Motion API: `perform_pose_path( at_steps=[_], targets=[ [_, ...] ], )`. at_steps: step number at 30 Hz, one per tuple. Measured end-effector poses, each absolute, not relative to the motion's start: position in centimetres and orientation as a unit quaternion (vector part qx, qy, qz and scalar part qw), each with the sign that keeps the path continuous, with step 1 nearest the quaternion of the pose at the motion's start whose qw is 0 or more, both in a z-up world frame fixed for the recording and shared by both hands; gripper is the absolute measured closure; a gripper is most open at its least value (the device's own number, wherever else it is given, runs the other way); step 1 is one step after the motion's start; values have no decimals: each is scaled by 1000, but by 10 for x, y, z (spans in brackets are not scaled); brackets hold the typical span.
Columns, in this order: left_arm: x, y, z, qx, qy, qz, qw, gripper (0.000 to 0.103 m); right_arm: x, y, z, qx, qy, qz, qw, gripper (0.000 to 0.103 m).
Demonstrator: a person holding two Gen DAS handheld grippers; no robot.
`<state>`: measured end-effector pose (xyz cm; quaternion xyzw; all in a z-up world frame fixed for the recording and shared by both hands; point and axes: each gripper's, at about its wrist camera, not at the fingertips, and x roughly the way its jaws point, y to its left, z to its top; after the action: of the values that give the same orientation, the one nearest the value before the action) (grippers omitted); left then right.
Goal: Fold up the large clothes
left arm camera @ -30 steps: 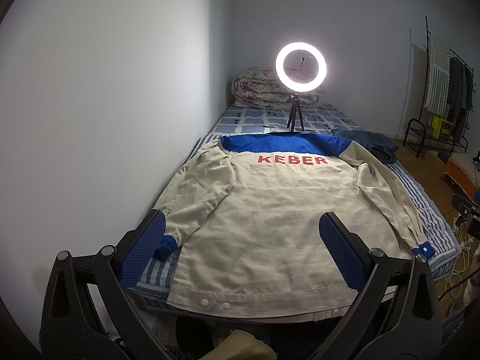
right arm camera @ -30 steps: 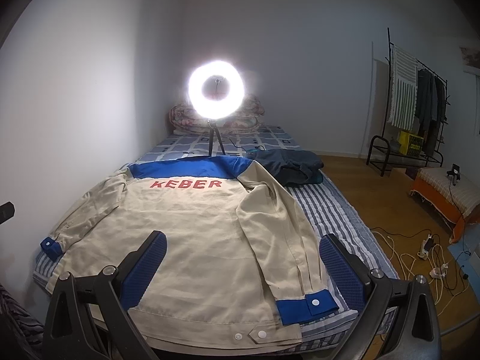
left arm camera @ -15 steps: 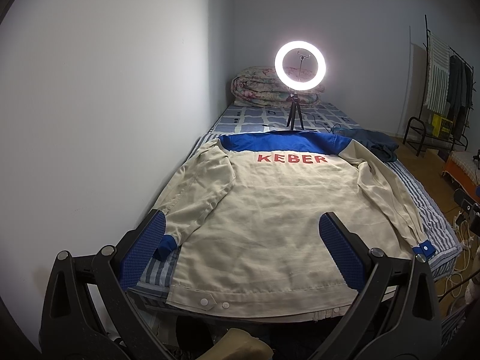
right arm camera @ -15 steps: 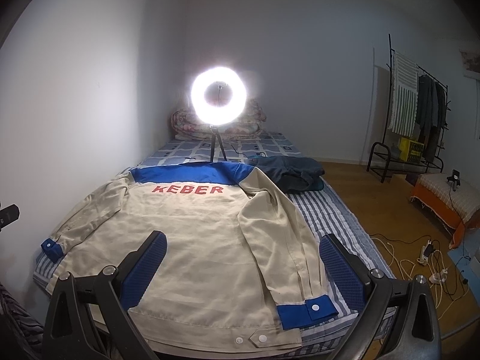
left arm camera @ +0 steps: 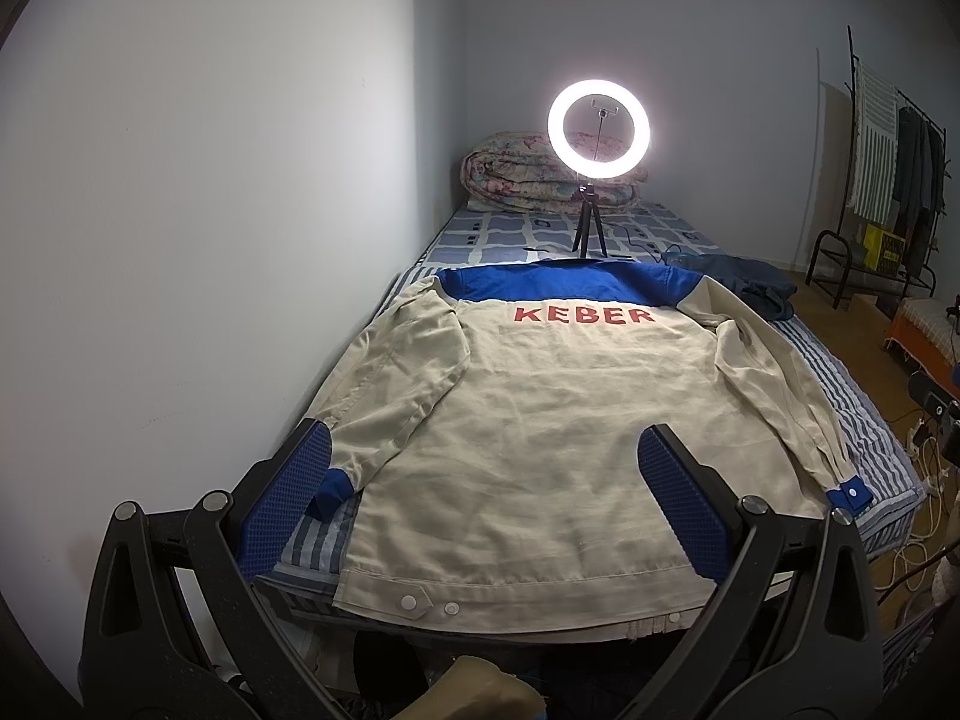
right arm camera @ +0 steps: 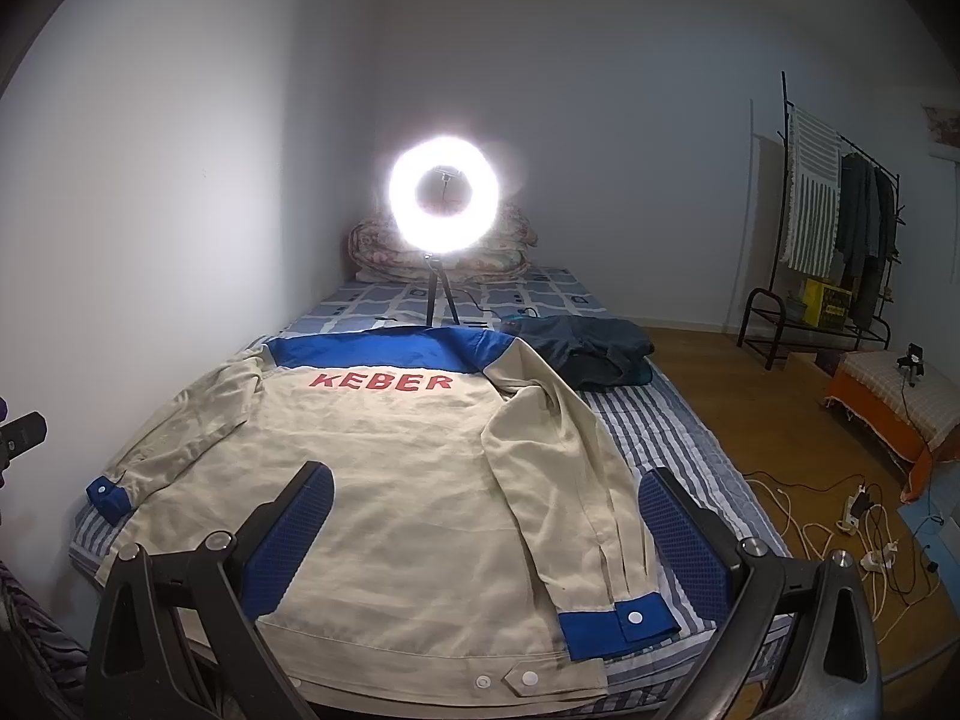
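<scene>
On bed: one jacket | two tongs agape

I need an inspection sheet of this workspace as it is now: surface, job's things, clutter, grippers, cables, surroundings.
Surface: bed with striped sheet, against the wall.
Job's things: beige jacket lying back up, unfolded, lettered KEBER, sleeves along its sides, blue cuffs.
Clutter: dark blue garment beside the collar; ring light on a tripod; rolled quilt at the far end.
Grippers: left gripper and right gripper open, above the hem, holding nothing.
Cables: white cords and power strip on the floor.
Surroundings: clothes rack, wooden floor.
</scene>
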<state>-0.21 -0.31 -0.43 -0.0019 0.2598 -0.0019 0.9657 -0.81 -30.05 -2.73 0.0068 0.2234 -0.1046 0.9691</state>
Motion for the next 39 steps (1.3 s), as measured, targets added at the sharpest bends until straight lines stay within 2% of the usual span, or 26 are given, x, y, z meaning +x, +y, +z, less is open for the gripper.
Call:
perform_pose_path(
  at_steps=[30,39],
  targets=[
    [9,21,-28,1,266,22,964,0,21,-268,-23,4,218,-67,974,0],
    [-1,45,-48,5,263,46,964,0,59,-231,-18,-4,221,24,975,1]
  ],
)
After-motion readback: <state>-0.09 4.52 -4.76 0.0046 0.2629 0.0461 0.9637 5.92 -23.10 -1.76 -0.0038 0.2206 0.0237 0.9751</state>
